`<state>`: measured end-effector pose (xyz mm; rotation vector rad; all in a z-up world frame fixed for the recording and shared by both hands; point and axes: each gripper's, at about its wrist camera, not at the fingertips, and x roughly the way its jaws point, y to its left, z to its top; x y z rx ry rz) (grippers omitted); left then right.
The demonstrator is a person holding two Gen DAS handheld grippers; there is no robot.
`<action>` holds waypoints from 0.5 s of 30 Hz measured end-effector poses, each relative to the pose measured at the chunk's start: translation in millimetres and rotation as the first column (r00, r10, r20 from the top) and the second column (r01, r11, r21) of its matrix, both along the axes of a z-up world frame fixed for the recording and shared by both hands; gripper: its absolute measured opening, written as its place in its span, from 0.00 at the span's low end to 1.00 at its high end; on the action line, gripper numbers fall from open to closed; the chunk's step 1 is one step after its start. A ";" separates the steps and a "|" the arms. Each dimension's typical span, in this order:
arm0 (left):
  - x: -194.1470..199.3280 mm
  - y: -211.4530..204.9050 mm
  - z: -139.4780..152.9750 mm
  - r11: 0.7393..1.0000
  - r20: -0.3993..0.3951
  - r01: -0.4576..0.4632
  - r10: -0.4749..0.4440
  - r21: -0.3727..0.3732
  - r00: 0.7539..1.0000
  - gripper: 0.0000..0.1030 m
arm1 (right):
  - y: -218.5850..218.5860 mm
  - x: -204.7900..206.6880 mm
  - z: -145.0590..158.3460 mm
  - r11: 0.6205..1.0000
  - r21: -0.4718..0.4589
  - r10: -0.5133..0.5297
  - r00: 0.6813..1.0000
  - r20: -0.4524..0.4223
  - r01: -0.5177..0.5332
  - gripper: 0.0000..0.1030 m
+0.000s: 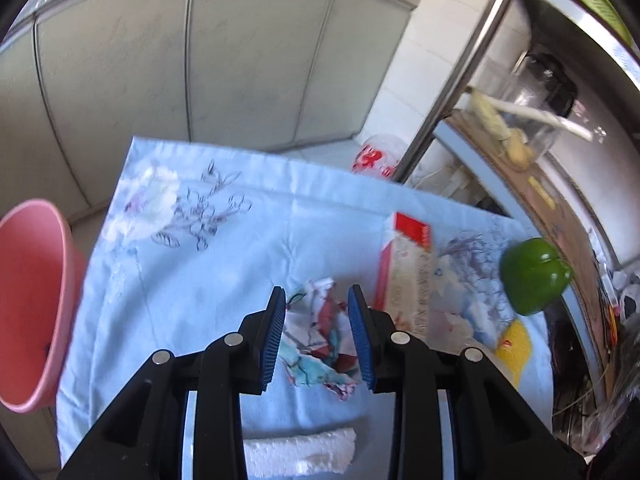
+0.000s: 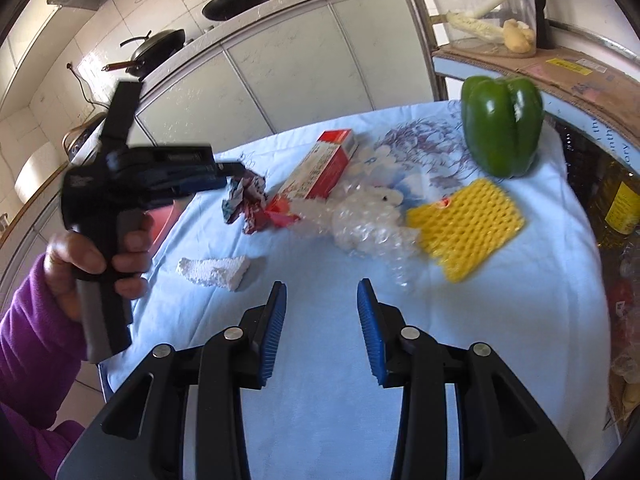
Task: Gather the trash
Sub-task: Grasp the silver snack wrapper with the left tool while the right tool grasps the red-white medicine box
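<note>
A crumpled colourful wrapper [image 1: 320, 336] lies on the light blue cloth [image 1: 208, 280], between the open fingers of my left gripper [image 1: 318, 332], which is not closed on it. It also shows in the right wrist view [image 2: 248, 200], at the tip of the left gripper [image 2: 236, 170]. My right gripper [image 2: 322, 328] is open and empty above the cloth [image 2: 320, 408]. Near it lie a white foam piece [image 2: 216, 272], bubble wrap [image 2: 364, 224], yellow foam netting [image 2: 468, 226] and a red and white box [image 2: 320, 168].
A pink bin [image 1: 32, 304] stands off the table's left edge. A green pepper [image 2: 502, 124] sits at the far right of the cloth. A metal shelf with a clear jug [image 1: 532, 108] stands to the right. Cabinets [image 1: 200, 60] lie beyond.
</note>
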<state>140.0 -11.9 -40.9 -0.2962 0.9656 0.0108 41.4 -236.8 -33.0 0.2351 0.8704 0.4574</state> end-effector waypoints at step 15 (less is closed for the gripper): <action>-31.6 -2.4 -7.0 0.997 0.062 0.072 -0.073 0.016 0.995 0.26 | -33.3 9.6 9.8 0.992 -0.010 -0.126 0.992 0.011 0.126 0.37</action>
